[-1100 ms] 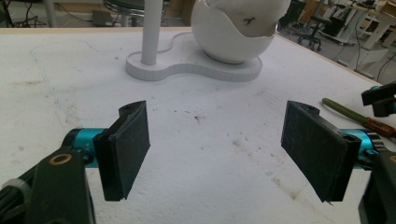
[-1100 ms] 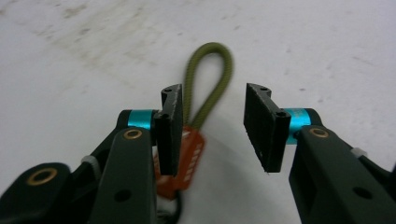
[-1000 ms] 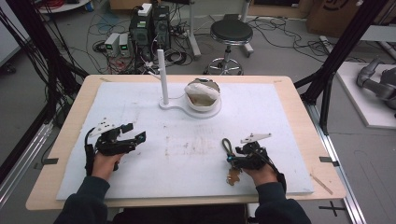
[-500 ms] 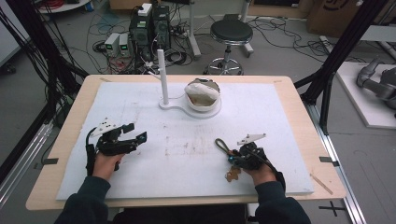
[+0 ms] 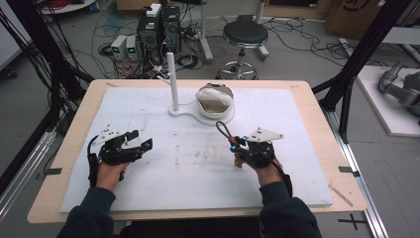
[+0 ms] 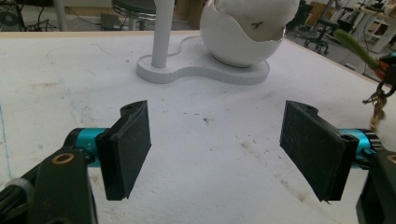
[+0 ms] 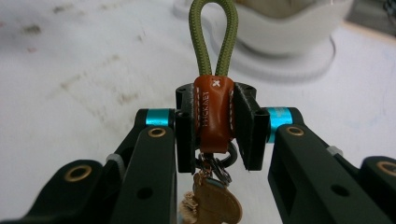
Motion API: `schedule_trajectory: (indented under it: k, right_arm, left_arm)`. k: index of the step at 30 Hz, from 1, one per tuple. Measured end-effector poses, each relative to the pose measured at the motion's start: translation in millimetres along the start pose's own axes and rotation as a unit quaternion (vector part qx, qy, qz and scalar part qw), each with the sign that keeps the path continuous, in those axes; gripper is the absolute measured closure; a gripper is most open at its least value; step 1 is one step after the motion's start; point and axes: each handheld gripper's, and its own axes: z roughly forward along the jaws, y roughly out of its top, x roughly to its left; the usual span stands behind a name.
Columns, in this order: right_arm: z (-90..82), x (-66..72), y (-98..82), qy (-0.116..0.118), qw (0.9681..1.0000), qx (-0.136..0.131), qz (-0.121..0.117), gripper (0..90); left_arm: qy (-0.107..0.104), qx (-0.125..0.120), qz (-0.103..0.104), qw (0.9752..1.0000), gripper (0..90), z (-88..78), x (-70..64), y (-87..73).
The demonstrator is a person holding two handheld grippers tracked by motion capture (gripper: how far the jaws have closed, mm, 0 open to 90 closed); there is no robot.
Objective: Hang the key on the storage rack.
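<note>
keychain (image 7: pixel 214 112) clamped between right gripper (image 7: pixel 215 122) jaws, loop above

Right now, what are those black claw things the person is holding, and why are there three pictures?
They are grippers: hand-held tools with two black jaws that pinch things. One picture comes from a camera high above the table. The other two come from small cameras riding on each gripper, looking along its jaws.

On the table stands a white stand with a post and a round white bowl-like holder.

The left gripper is open and holds nothing. The right gripper has just closed its jaws on a keychain: a brown leather tab with a green cord loop above and a key hanging below.
</note>
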Motion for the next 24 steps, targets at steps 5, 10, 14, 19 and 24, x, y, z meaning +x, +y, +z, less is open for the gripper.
schedule_trajectory:
  k: [5, 10, 14, 19, 24]
  right_arm:
    - [10.8, 10.1, 33.5, 0.001, 0.9989, -0.028, -0.037, 72.4]
    - [26.2, 19.0, 67.5, 0.008, 0.9967, -0.046, -0.066, 72.4]
    - [39.8, 24.3, 91.4, 0.008, 0.995, -0.059, -0.08, 72.3]
    - [55.2, 28.6, 117.1, 0.005, 0.9936, -0.073, -0.086, 72.4]
    - [67.4, 33.8, 133.8, -0.002, 0.9924, -0.083, -0.091, 72.4]
  left_arm:
    - [0.001, -0.001, -0.001, 1.0, 24.5, -0.2, 0.4, 0.4]
    - [0.002, -0.003, -0.004, 1.0, 24.5, -1.1, 2.1, 0.4]
    - [0.002, -0.004, -0.006, 1.0, 24.5, -1.5, 3.0, 0.3]
    - [0.002, -0.005, -0.007, 1.0, 24.5, -1.0, 3.1, 0.2]
    - [0.001, -0.005, -0.009, 1.0, 24.5, -1.6, 3.9, 0.1]
